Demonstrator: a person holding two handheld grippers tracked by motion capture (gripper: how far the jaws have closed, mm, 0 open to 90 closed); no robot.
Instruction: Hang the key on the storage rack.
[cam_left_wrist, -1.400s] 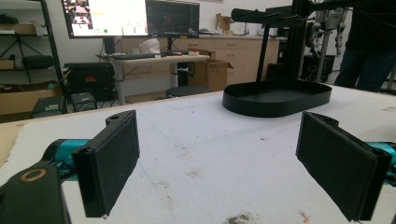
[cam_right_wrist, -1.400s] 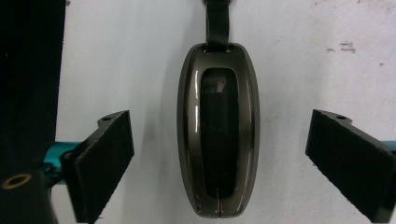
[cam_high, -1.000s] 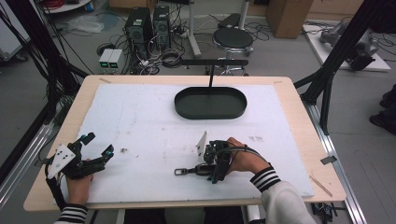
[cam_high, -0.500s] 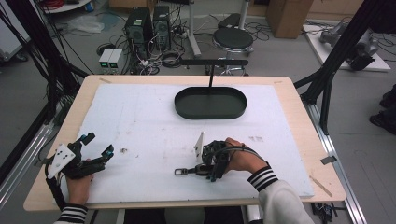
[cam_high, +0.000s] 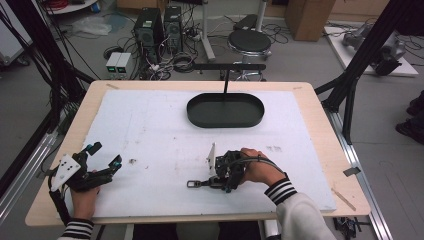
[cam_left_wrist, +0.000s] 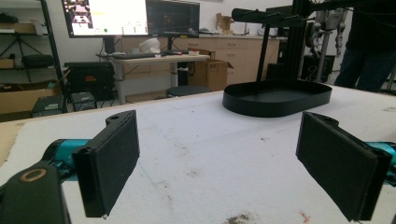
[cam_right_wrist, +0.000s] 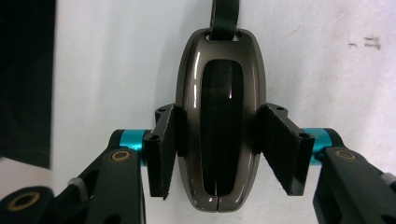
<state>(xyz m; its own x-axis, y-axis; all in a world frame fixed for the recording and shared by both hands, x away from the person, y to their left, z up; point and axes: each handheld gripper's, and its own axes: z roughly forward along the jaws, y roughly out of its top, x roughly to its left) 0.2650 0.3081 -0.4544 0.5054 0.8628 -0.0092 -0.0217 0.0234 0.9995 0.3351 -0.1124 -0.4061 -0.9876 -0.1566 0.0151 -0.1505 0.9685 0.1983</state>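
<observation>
A glossy dark key fob (cam_right_wrist: 219, 93) lies on the white table mat (cam_high: 150, 130), with a black strap running out of its far end. My right gripper (cam_right_wrist: 219, 140) has just been closing and is now shut on the fob, one pad pressed to each long side. In the high view the right gripper (cam_high: 216, 179) sits near the table's front, and the strap's metal ring (cam_high: 192, 184) pokes out to its left. My left gripper (cam_high: 105, 155) rests at the front left, open, with only bare mat between its pads (cam_left_wrist: 109, 163).
A black oval tray (cam_high: 192, 112) stands at the back middle of the mat, seen ahead in the left gripper view (cam_left_wrist: 275, 103). A black post with a crossbar (cam_high: 227, 66) rises behind it. Black frame legs (cam_high: 350, 85) flank the table.
The right gripper's jaws have drawn together onto the key fob. Both hands have stayed where they were, and the left gripper is unchanged.
</observation>
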